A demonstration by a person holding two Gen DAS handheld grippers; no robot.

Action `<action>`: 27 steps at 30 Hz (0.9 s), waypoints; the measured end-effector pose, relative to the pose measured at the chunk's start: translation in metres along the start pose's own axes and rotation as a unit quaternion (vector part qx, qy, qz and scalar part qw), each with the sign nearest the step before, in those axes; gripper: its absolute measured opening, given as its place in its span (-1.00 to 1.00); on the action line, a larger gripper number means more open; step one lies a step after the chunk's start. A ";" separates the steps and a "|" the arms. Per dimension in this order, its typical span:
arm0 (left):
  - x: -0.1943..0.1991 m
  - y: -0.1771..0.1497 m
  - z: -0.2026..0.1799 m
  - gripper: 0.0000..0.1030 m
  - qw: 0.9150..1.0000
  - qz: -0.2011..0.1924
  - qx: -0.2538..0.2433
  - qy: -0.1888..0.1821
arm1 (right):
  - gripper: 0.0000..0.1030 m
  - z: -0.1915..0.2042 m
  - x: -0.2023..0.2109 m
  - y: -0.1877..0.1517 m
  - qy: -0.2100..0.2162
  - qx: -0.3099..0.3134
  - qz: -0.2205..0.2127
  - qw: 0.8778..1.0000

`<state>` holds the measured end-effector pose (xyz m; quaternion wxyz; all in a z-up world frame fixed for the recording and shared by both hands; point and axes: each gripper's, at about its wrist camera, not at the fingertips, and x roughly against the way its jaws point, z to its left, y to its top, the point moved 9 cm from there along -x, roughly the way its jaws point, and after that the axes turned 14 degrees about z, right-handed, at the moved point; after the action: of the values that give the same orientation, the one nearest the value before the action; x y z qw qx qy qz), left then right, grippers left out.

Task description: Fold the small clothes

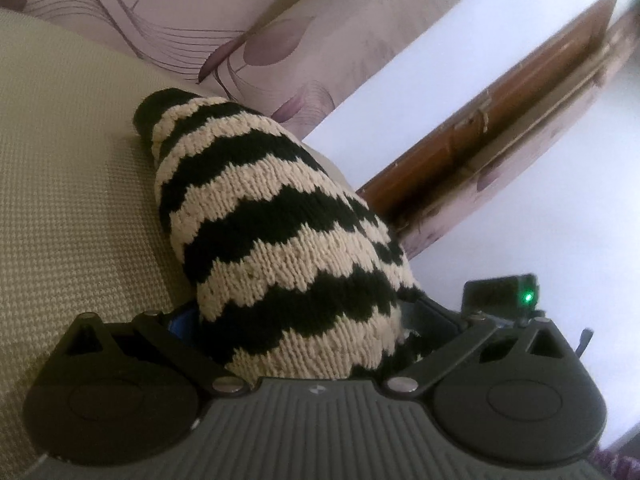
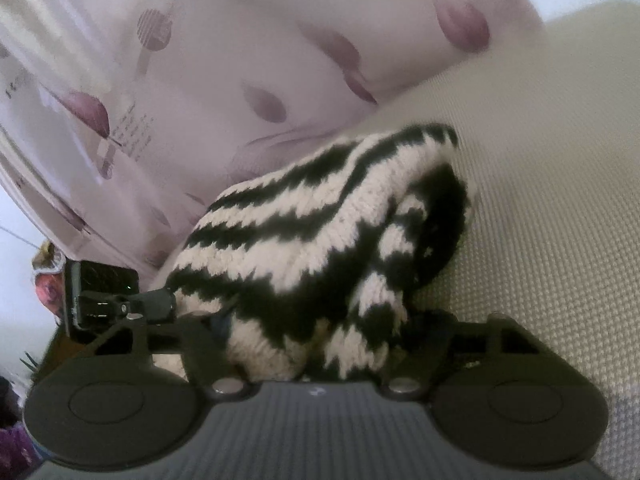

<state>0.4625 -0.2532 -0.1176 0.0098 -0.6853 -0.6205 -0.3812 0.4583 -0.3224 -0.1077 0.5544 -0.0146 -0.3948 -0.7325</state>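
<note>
A small knitted garment with black and cream wavy stripes (image 1: 276, 232) fills the middle of the left wrist view. It drapes over my left gripper (image 1: 304, 328) and hides its fingers, which seem shut on the cloth. In the right wrist view the same striped knit (image 2: 320, 248) is bunched and folded over itself. It covers my right gripper (image 2: 316, 332), which also seems shut on it. The far end of the knit hangs just above the beige woven cushion (image 1: 72, 200).
The beige woven cushion (image 2: 540, 200) lies under the knit. A backrest with a lilac leaf pattern (image 1: 208, 20) stands behind it and also shows in the right wrist view (image 2: 200, 80). A brown wooden frame (image 1: 500, 128) and a white wall (image 1: 540, 220) lie to the right.
</note>
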 end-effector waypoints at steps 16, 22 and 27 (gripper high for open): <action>-0.004 0.009 -0.001 0.97 0.999 -0.006 0.032 0.002 | 0.46 0.001 -0.007 0.002 -0.001 0.003 -0.004 1.000; -0.004 0.000 -0.003 0.64 0.998 -0.036 0.031 0.042 | 0.28 0.005 -0.007 -0.004 -0.009 0.017 -0.009 1.000; 0.008 -0.008 -0.005 0.52 0.996 -0.057 0.041 0.051 | 0.17 0.015 -0.006 -0.010 -0.011 0.023 -0.031 0.999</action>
<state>0.4521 -0.2473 -0.1135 0.0476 -0.6273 -0.6722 -0.3904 0.4459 -0.3076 -0.1055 0.5269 0.0021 -0.4181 -0.7400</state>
